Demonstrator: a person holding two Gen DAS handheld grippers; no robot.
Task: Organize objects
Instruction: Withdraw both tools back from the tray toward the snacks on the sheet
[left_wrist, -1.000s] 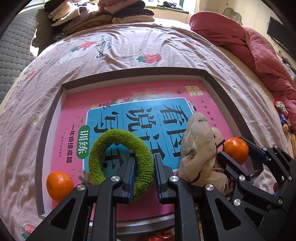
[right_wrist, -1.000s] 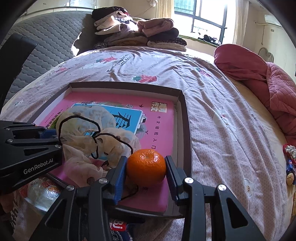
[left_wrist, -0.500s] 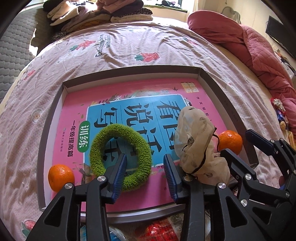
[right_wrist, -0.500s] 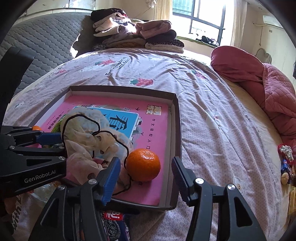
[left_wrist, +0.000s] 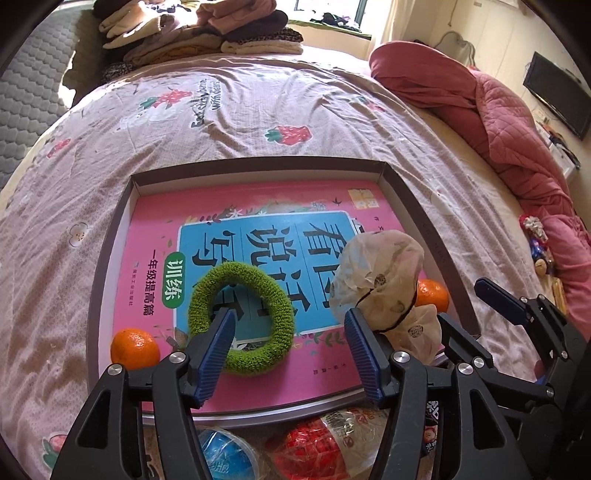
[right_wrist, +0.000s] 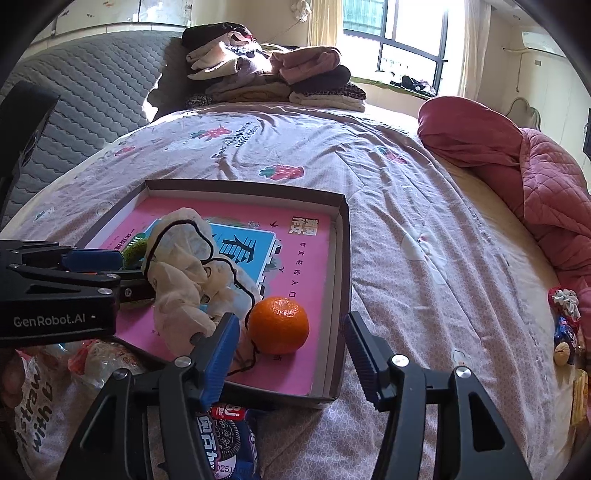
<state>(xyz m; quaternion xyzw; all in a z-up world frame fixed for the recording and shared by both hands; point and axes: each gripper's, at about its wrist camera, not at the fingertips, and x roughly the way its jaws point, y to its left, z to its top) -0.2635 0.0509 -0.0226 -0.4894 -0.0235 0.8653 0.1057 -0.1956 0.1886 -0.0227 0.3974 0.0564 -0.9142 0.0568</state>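
A green fuzzy ring (left_wrist: 240, 317) lies flat on the pink book (left_wrist: 155, 229) inside the shallow grey tray (left_wrist: 258, 166). My left gripper (left_wrist: 288, 317) hangs just above it, jaws opening, the pads off the ring. A crumpled beige cloth with black cord (left_wrist: 380, 273) sits to its right. One orange (left_wrist: 135, 349) rests in the tray's near left corner. The other orange (right_wrist: 279, 325) rests on the book by the tray's right wall (right_wrist: 343, 258), between the jaws of my right gripper (right_wrist: 291, 321), which are opening and do not touch it.
Snack packets lie in front of the tray: a cookie pack (right_wrist: 221, 439), a red packet (left_wrist: 314, 446) and a blue one (left_wrist: 221, 458). Folded clothes (right_wrist: 273, 74) are stacked at the bed's far end. A red quilt (right_wrist: 535, 177) and small toys (right_wrist: 565, 325) lie on the right.
The left gripper let go of the green ring and the right one let go of the orange. Both opened wide and rose back a little; ring and orange stay in the tray.
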